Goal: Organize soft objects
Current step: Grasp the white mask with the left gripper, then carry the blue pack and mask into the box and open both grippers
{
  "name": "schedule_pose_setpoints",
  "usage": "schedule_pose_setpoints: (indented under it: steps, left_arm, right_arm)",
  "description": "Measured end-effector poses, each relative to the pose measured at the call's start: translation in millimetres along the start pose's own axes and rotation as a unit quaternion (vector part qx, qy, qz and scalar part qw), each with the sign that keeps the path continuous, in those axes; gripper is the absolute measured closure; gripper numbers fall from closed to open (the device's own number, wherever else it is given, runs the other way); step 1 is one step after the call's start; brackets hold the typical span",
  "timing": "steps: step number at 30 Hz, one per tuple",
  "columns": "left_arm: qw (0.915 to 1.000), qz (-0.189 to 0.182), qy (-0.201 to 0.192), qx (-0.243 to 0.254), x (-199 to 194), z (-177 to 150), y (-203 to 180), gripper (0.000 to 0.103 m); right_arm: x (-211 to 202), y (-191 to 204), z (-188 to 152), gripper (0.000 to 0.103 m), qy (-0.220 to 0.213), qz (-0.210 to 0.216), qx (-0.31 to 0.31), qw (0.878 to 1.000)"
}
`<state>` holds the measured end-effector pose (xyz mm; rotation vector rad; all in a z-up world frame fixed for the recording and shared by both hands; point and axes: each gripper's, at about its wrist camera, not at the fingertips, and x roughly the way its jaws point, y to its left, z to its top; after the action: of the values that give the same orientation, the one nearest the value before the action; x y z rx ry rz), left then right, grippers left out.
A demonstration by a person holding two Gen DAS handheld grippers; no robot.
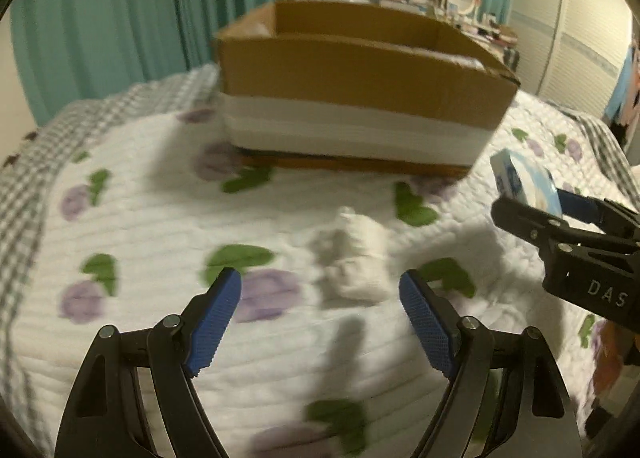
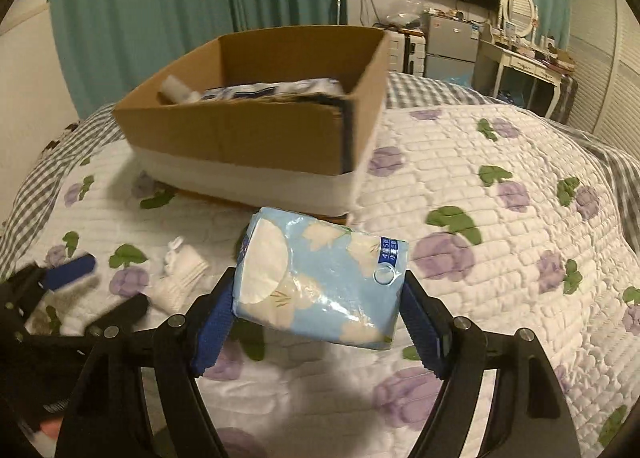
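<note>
A cardboard box (image 1: pixel 360 70) with a white band stands on the bed; in the right wrist view the box (image 2: pixel 248 130) holds several soft packs. My right gripper (image 2: pixel 320 298) is shut on a light blue tissue pack (image 2: pixel 320 278), held above the quilt in front of the box. That gripper (image 1: pixel 560 218) and its tissue pack (image 1: pixel 524 178) show at the right of the left wrist view. My left gripper (image 1: pixel 320 298) is open, with a white rolled sock pair (image 1: pixel 352 258) lying on the quilt just beyond its fingertips. The sock (image 2: pixel 180 278) and left gripper (image 2: pixel 92 282) show at lower left.
The bed has a white quilt with purple flowers (image 2: pixel 480 198) and a grey checked border (image 1: pixel 100 110). Teal curtains (image 1: pixel 120 18) hang behind. A dressing table with mirror (image 2: pixel 520 42), a wall screen and cabinets stand at the far right.
</note>
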<state>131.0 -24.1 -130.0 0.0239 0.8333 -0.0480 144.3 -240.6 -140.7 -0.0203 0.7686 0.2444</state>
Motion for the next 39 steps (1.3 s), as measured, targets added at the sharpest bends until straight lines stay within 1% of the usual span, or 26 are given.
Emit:
schedule_pose_setpoints:
  steps: [4, 5, 6, 7, 8, 10, 11, 12, 14, 18, 24, 31, 34, 36, 39]
  left_arm:
    - [0.9998, -0.011, 0.014, -0.006, 21, 2, -17, 0.023]
    - [0.9998, -0.013, 0.016, -0.007, 26, 2, -19, 0.025]
    - [0.9997, -0.013, 0.019, -0.009, 30, 3, -21, 0.029]
    - [0.9996, -0.011, 0.023, -0.008, 35, 3, -23, 0.042]
    - [0.9996, -0.009, 0.024, -0.006, 39, 4, -25, 0.05]
    - [0.9996, -0.008, 0.029, 0.001, 45, 4, -28, 0.053]
    - [0.9994, -0.006, 0.033, 0.005, 48, 6, -30, 0.063]
    - [0.9994, -0.002, 0.033, 0.01, 51, 6, -32, 0.067]
    - [0.9995, -0.007, 0.027, 0.013, 51, 5, -33, 0.069]
    - [0.9996, -0.01, 0.021, 0.016, 46, 3, -33, 0.07]
    - [0.9998, -0.011, 0.008, 0.015, 23, -2, -40, 0.07]
    - [0.9995, -0.018, -0.019, 0.02, -21, 5, -42, 0.07]
    - [0.9987, -0.012, -0.037, 0.032, -44, 6, -42, 0.07]
    - [0.9982, -0.002, -0.048, 0.037, -59, 8, -41, 0.07]
    - [0.997, 0.003, -0.067, 0.04, -83, 13, -34, 0.07]
  right_arm:
    - [9, -7, -2, 0.026, 0.01, -0.012, 0.0, 1.0]
    - [11, -9, -2, 0.026, 0.013, -0.01, 0.002, 1.0]
    - [13, -11, -3, 0.026, 0.014, -0.009, 0.004, 1.0]
    - [14, -13, -3, 0.026, 0.016, -0.008, 0.005, 1.0]
    - [16, -13, -3, 0.026, 0.018, -0.008, 0.005, 1.0]
    - [18, -15, -5, 0.026, 0.02, -0.008, 0.006, 1.0]
    - [18, -14, -5, 0.026, 0.021, -0.007, 0.005, 1.0]
    - [19, -13, -5, 0.026, 0.021, -0.007, 0.004, 1.0]
    - [18, -12, -5, 0.026, 0.019, -0.007, 0.002, 1.0]
    - [11, -8, -4, 0.026, 0.012, -0.003, -0.001, 1.0]
    - [-15, 1, -1, 0.026, -0.009, -0.003, -0.007, 1.0]
    - [-61, 14, 5, 0.026, -0.042, 0.001, -0.01, 0.999]
    - [-83, 19, 7, 0.026, -0.056, 0.012, -0.005, 0.998]
    - [-100, 25, 10, 0.026, -0.07, 0.013, -0.01, 0.997]
    - [-122, 34, 17, 0.026, -0.09, 0.022, -0.015, 0.996]
